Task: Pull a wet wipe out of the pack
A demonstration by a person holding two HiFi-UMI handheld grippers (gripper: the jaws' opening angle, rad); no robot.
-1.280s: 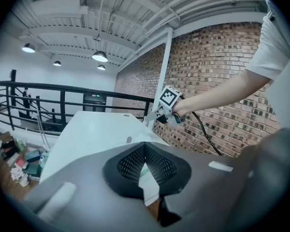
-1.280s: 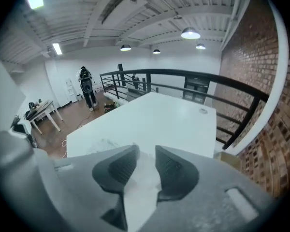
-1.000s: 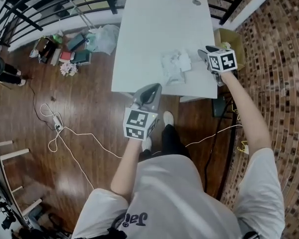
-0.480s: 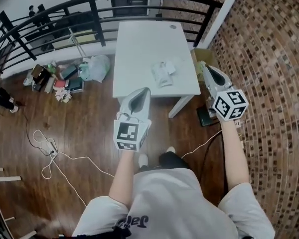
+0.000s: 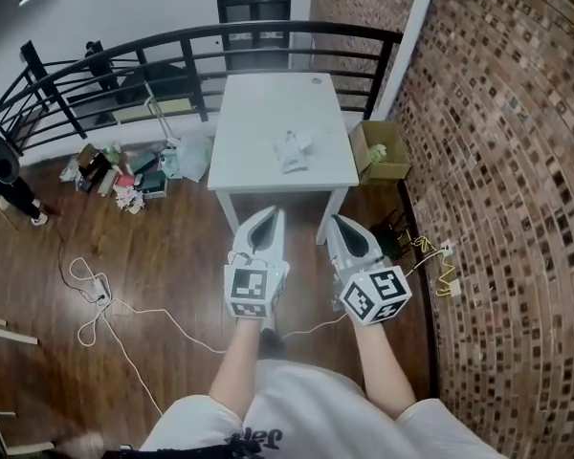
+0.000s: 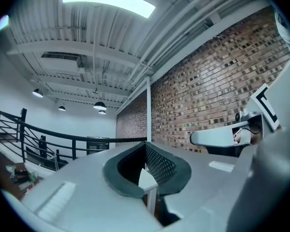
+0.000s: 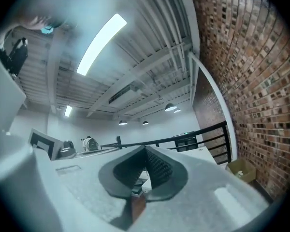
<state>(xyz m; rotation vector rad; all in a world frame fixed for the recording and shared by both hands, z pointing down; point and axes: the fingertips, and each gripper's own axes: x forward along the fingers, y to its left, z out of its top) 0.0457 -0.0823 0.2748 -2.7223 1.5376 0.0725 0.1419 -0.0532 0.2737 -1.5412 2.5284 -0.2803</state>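
The wet wipe pack (image 5: 292, 150) lies on the white table (image 5: 258, 113) with loose white wipe crumpled on it. It is small and far off in the head view. Both grippers hover over the wooden floor, well short of the table's near edge, pointing level toward it. My left gripper (image 5: 268, 215) is shut and holds nothing; in the left gripper view its jaws (image 6: 146, 144) meet at the tip. My right gripper (image 5: 337, 221) sits beside it, its jaws closing to a shut tip (image 7: 145, 149) with nothing between them.
A black railing (image 5: 172, 51) runs behind the table. An open cardboard box (image 5: 380, 151) stands at the table's right by the brick wall (image 5: 497, 161). Bags and clutter (image 5: 124, 172) lie left of the table, and a white cable (image 5: 105, 304) snakes across the floor.
Both grippers have drawn back from the table toward my body and risen. The right one left the wipes on the table and shut. The table now sits much farther away.
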